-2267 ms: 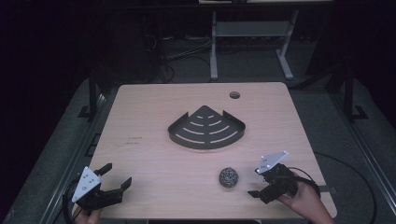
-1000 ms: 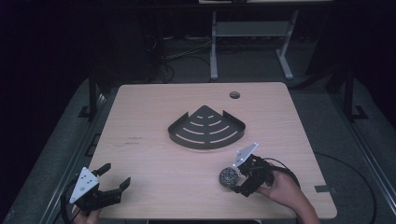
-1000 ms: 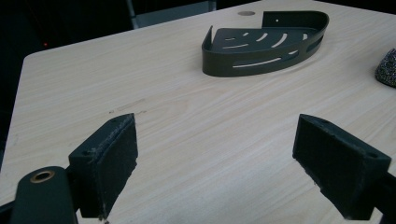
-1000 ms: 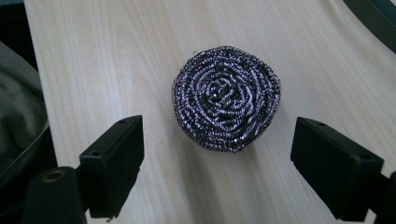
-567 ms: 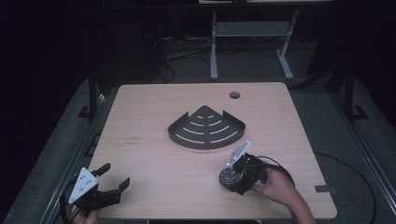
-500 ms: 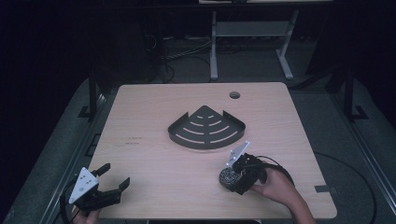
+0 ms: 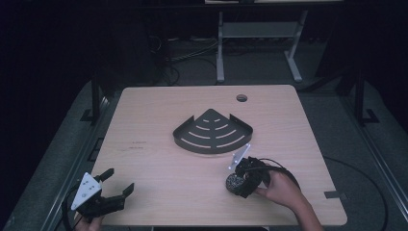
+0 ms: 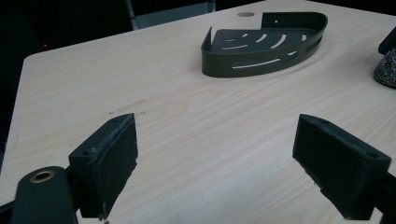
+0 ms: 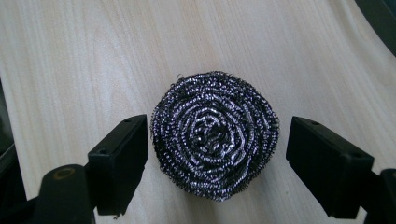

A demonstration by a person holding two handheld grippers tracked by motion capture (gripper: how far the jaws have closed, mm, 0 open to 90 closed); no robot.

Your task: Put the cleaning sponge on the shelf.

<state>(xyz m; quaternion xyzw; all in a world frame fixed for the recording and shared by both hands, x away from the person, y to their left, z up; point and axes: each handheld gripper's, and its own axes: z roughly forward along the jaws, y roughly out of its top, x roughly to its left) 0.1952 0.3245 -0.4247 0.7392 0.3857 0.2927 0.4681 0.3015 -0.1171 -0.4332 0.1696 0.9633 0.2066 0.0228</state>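
- At the lower left of the high view, the left gripper rests at the near corner of the table, held by a hand at the bottom edge. Its jaws stand wide apart with only bare wood between them, as the left gripper view confirms.
- In the middle of the high view, slightly above centre, lies the dark corner shelf, a slotted quarter-round tray flat on the table. In the left gripper view it sits at the upper right.
- Above and right of it is a small round hole in the tabletop.
- At the lower right of the high view, the steel wool scourer lies on the table, near the shelf's front curve but apart from it.
- The right gripper straddles the scourer. Its jaws have just been closing; in the right gripper view the left pad is at the scourer's edge, while a clear gap remains at the right pad, so it isn't gripped.
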